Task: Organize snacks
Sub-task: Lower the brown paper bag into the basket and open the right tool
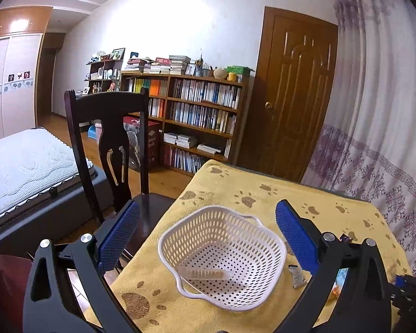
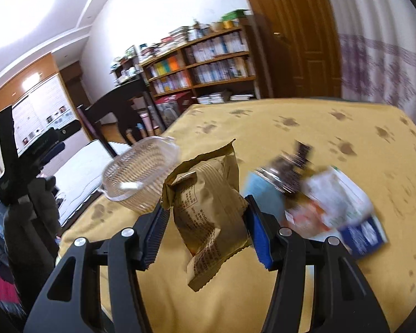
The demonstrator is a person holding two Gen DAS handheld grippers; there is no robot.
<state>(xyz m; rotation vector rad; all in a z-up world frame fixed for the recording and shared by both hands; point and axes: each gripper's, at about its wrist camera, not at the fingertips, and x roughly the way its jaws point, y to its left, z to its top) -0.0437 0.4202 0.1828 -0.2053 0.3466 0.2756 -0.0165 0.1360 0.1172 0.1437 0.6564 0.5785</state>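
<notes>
The left gripper (image 1: 206,238) hangs above the table with its two blue fingers (image 1: 119,236) spread wide apart and nothing between them. The right gripper (image 2: 205,233) is up in the air. Its blue pads (image 2: 260,238) squeeze a tan snack bag (image 2: 208,211) from both sides, and the bag sticks up between them.

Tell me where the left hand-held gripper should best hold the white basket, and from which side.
Probably the rim of the basket, at the near handle lug, coming from above on the near side. The rim is thin enough to fit between the fingers, while the body is nearly as wide as the open left hand-held gripper. It stands upright on the cloth.
</notes>
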